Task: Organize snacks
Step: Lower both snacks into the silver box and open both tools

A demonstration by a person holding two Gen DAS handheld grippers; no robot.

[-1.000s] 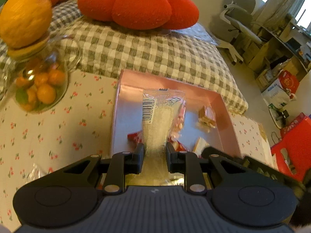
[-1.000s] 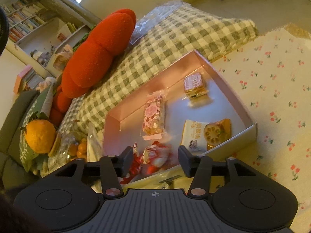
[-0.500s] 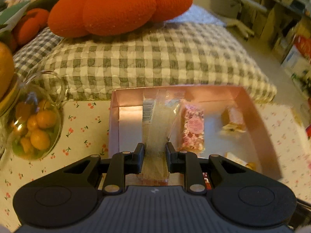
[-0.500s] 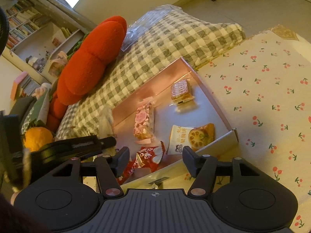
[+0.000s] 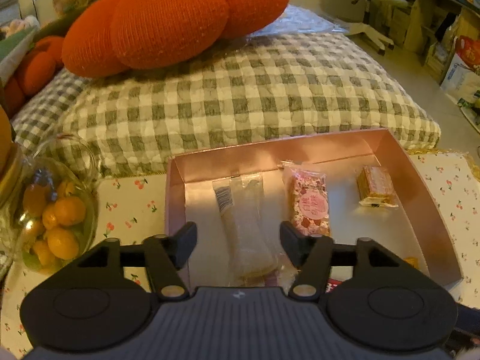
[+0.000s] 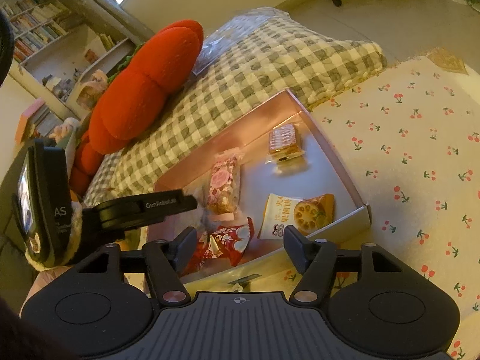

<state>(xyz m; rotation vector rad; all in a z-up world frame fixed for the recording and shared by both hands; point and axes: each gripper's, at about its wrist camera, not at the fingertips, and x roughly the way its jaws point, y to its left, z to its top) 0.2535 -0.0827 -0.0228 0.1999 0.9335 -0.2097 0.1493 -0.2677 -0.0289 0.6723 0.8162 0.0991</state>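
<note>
A pink box [image 5: 420,177] sits on the cherry-print cloth and holds several snacks. In the left wrist view my left gripper [image 5: 238,234] is open above the box's left side, over a clear long packet [image 5: 244,219] that lies flat on the box floor. Beside it lie a pink floral bar [image 5: 310,204] and a wafer packet [image 5: 376,187]. In the right wrist view my right gripper [image 6: 240,243] is open and empty at the box's near edge [image 6: 339,220], above a red packet [image 6: 228,243] and a lotus-root chip bag [image 6: 298,214]. The left gripper [image 6: 168,205] reaches in from the left.
A glass jar of small oranges [image 5: 51,219] stands left of the box. A checked cushion [image 5: 240,90] with a red plush pillow [image 5: 168,21] lies behind it. A small wrapper [image 6: 244,279] lies on the cloth in front of the box.
My left gripper opened and let go of the clear long packet, which now lies in the box's left part. The right gripper drew back slightly and stays open.
</note>
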